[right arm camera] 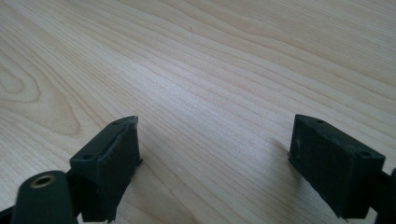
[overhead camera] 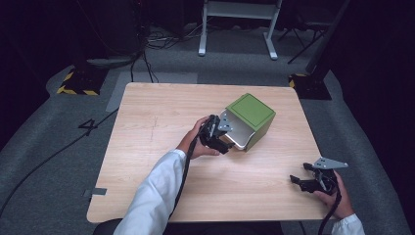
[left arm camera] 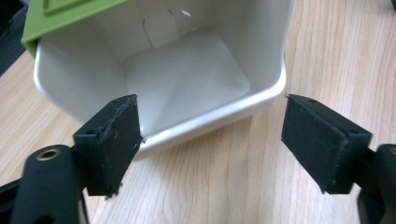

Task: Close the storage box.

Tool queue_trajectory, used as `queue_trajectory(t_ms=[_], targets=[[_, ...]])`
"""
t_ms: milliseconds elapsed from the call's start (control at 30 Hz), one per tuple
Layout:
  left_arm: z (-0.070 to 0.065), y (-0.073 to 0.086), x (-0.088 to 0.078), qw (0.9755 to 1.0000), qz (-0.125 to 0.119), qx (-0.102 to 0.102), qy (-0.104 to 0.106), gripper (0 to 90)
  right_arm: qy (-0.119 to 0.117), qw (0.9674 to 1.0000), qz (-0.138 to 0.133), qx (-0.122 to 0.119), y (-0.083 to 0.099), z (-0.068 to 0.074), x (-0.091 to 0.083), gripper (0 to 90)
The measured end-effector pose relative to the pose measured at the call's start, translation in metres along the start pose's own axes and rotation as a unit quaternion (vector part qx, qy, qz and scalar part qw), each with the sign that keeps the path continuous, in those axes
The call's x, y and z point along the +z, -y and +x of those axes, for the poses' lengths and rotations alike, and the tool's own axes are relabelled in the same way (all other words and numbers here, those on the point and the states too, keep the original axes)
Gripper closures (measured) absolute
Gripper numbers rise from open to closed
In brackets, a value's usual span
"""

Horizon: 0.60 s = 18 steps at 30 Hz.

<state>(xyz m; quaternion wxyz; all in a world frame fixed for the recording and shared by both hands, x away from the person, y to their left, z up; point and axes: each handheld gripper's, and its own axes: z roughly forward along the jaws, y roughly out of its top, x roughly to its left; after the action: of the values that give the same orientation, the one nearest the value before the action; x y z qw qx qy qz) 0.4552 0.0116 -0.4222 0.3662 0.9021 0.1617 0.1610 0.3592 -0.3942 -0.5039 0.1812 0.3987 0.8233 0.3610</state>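
A green box (overhead camera: 252, 117) with a white inside lies on its side right of the table's centre, its mouth facing my left gripper (overhead camera: 226, 138). That gripper is open right at the mouth. In the left gripper view its jaws stand wide apart before the white rim (left arm camera: 224, 116), and the hollow white interior (left arm camera: 187, 74) holds nothing. The green outer wall (left arm camera: 60, 11) shows at the top left. My right gripper (overhead camera: 299, 174) rests open near the table's front right corner, apart from the box. In the right gripper view its pads (right arm camera: 109, 156) hover over bare wood.
The wooden table (overhead camera: 156, 147) stands on grey carpet. Cables (overhead camera: 54, 156) run over the floor at the left. A white frame (overhead camera: 235, 19) and a yellow-black striped base (overhead camera: 78, 83) stand beyond the far edge.
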Motion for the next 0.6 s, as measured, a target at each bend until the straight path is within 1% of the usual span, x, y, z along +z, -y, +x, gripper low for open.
queue_trajectory(t_ms=[67, 100, 233, 267, 333, 367, 400, 433, 500, 600], targets=[[0.000, 0.002, -0.003, 1.0000, 0.005, 0.003, -0.007, 19.5, 0.000, 1.0000, 0.000, 0.000, 0.000, 0.000, 0.000, 16.1], [0.000, 0.005, -0.008, 0.9999, 0.004, 0.001, -0.013, 19.6, 0.000, 1.0000, 0.000, 0.000, 0.000, 0.000, 0.000, 16.1], [0.000, 0.009, -0.014, 0.9999, 0.003, -0.004, -0.015, 19.7, 0.000, 1.0000, 0.000, 0.000, 0.000, 0.000, 0.000, 16.1], [-0.001, 0.011, -0.017, 0.9998, 0.007, -0.001, -0.016, 19.0, 0.000, 1.0000, 0.000, 0.000, 0.000, 0.000, 0.000, 16.1], [-0.001, 0.012, -0.019, 0.9998, 0.009, 0.001, -0.018, 18.5, 0.000, 1.0000, 0.000, 0.000, 0.000, 0.000, 0.000, 16.1], [-0.003, 0.015, -0.022, 0.9997, 0.017, 0.008, -0.017, 17.6, 0.000, 1.0000, 0.000, 0.000, 0.000, 0.000, 0.000, 16.1], [-0.003, 0.015, -0.022, 0.9997, 0.017, 0.008, -0.017, 17.0, 0.000, 1.0000, 0.000, 0.000, 0.000, 0.000, 0.000, 16.1], [-0.003, 0.016, -0.023, 0.9996, 0.018, 0.013, -0.019, 17.0, 0.000, 1.0000, 0.000, 0.000, 0.000, 0.000, 0.000, 16.1], [-0.004, 0.019, -0.025, 0.9995, 0.019, 0.013, -0.020, 17.0, 0.000, 1.0000, 0.000, 0.000, 0.000, 0.000, 0.000, 16.1], [-0.006, 0.023, -0.030, 0.9991, 0.024, 0.016, -0.031, 17.0, 0.000, 1.0000, 0.000, 0.000, 0.000, 0.000, 0.000, 16.1]])
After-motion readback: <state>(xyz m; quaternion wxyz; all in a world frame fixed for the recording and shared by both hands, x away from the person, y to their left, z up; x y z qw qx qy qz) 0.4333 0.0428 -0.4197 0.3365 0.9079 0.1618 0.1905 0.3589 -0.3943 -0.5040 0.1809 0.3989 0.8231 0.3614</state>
